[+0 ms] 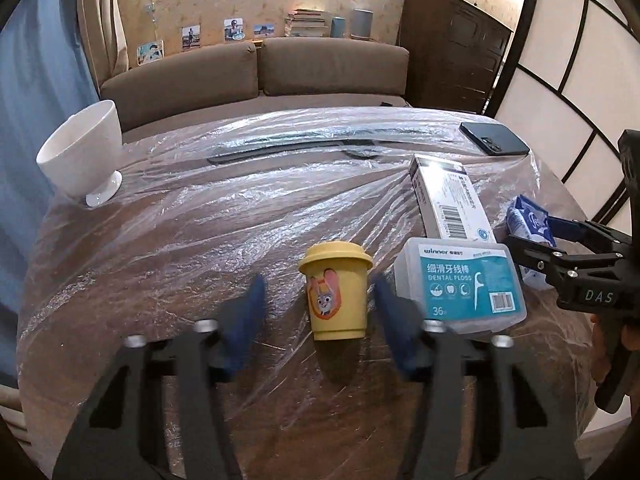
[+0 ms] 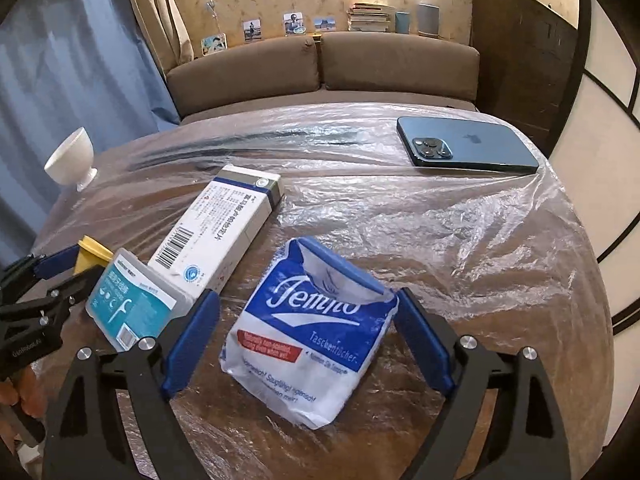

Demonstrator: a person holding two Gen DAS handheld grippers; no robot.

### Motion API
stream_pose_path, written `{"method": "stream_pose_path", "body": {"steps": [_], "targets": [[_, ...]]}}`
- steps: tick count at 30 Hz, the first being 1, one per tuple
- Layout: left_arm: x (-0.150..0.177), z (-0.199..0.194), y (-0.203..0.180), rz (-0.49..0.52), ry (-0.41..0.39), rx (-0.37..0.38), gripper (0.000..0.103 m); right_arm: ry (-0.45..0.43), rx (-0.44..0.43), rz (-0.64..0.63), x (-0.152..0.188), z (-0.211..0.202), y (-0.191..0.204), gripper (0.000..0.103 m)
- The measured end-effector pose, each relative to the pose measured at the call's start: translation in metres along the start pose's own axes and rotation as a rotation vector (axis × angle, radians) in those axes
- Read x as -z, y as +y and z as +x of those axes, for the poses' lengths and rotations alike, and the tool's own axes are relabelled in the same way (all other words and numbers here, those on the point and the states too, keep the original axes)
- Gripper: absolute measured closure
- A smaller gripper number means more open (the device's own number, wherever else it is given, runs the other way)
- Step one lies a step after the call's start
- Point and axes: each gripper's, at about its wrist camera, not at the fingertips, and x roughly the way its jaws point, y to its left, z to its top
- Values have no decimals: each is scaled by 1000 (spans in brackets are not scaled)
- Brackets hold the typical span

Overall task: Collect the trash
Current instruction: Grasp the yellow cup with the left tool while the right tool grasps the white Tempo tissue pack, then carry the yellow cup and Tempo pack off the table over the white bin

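A small yellow lidded cup [image 1: 336, 292] with a cartoon rabbit stands upright on the film-covered table [image 1: 200, 240]. My left gripper [image 1: 318, 282] straddles it. Its blue pads are blurred, with a clear gap on the left and the right pad very close to the cup. A blue and white tissue pack [image 2: 308, 340] lies flat between the pads of my right gripper [image 2: 308, 296]. The right pad is at the pack's corner and the left pad stands a little off it. The right gripper [image 1: 532, 246] also shows at the right edge of the left wrist view, around the tissue pack [image 1: 528, 216].
A clear dental floss box [image 1: 460, 284] lies just right of the cup, and a white carton [image 1: 448, 200] lies behind it. A dark phone [image 2: 468, 144] rests at the far right, and a white footed bowl [image 1: 80, 148] stands at the far left edge. A brown sofa [image 1: 256, 72] stands beyond the table.
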Motion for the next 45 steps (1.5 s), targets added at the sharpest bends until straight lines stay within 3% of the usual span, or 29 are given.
{"method": "stream_pose_path", "body": {"steps": [4,8,14,20,23,27,36,37,39,40,45], "targets": [[2,0,1,3,0,0,70,-12,40,-38,6,-3,4,31],[3,-1,0,4,-2,1,71,-45,33,-63,12,-12,5,43],[6,-7,2,-16,-7,21,71,-57,-63,-18,17,-21,-3,49],[14,-17,6,-33,-20,22,71,-70,-93,-26,24,-32,0,53],[18,-22,9,-51,-20,37,71,-63,-100,-35,27,-36,3,52],[22,-24,8,-37,-18,26,71,-84,14,-96,34,-39,14,27],[27,-25,6,-30,-18,26,71,-43,22,-27,46,-36,10,27],[27,-25,6,-30,-17,27,71,-38,16,-23,48,-34,9,29],[27,-25,6,-31,-18,28,71,-49,19,-45,50,-35,11,49],[27,-25,6,-31,-18,29,71,-49,17,-54,50,-35,13,54],[28,-30,5,-31,-27,31,71,-66,-30,-37,52,-45,11,58]]}}
